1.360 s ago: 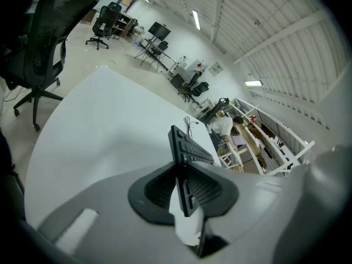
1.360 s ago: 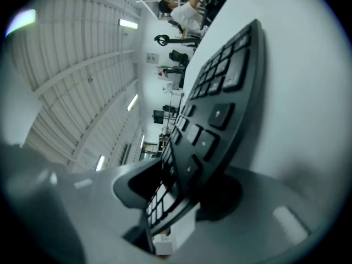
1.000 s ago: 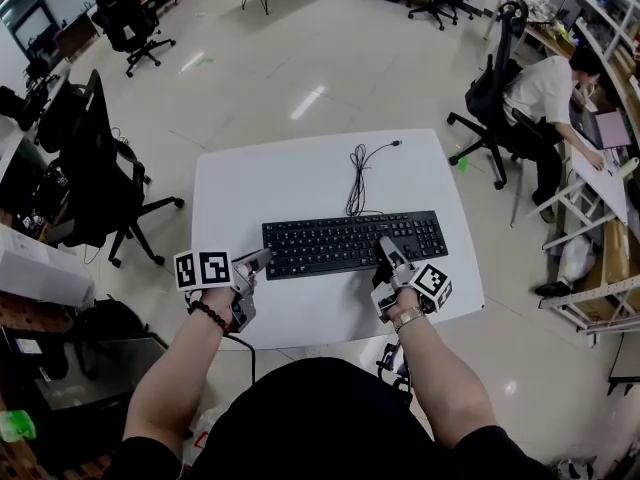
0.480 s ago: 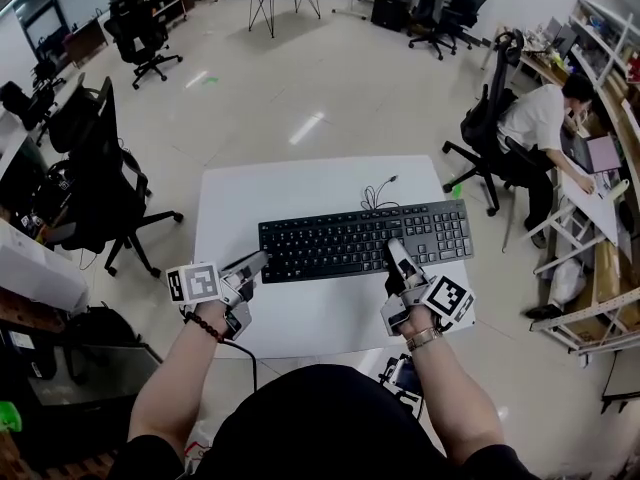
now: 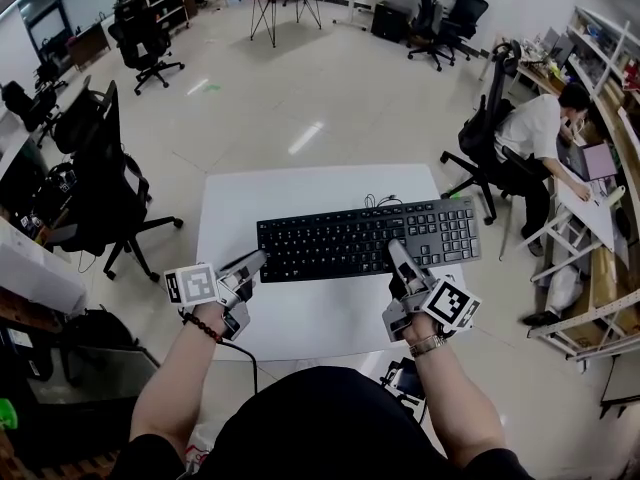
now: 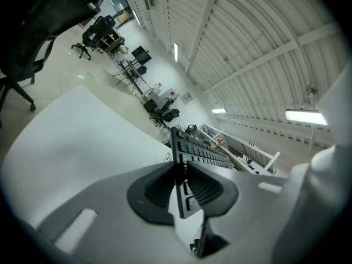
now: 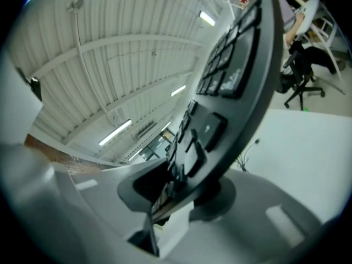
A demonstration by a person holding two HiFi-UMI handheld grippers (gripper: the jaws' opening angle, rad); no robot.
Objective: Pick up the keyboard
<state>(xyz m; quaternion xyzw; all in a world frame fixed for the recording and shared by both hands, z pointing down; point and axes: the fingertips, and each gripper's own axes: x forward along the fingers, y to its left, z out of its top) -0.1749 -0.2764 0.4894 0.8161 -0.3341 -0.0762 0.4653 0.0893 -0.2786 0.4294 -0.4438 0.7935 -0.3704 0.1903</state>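
**Keyboard gripped at both ends, lift looks done**

Status: grasp complete, and by the look of it the pick-up too. Keyboard (image 5: 350, 240) held between the two hand-held grippers over the middle of the white tabletop (image 5: 300, 183). Long side running left to right, right end reaching past the tabletop's right edge in the head view. Looks clear of the surface: in both gripper views, tipped up against the ceiling with bare tabletop beyond. Cable (image 5: 378, 202) trailing off the far edge in a loose loop, apparently resting on the tabletop.

Left to do, as a judgement: not much. Keep it level, and lift the cable clear if that counts.

Left hand-held gripper (image 5: 258, 260):
- clenched on the keyboard's near-left corner
- per the left gripper view, both ribbed pads (image 6: 157, 187) pressed flat on the thin edge
- jaws apart only by the board's thickness

Right hand-held gripper (image 5: 396, 251):
- grasping the near edge right of centre, by the arrow keys
- jaws just closing a shade tighter, with the keyboard between them
- one pad on the key side, one on the underside

Neither one released, nothing else in either grip.

Watch item: thin edge grips only, with the long right end unsupported past the right grip. Probably fine for a light board, but some twist likely if either grip slackens.
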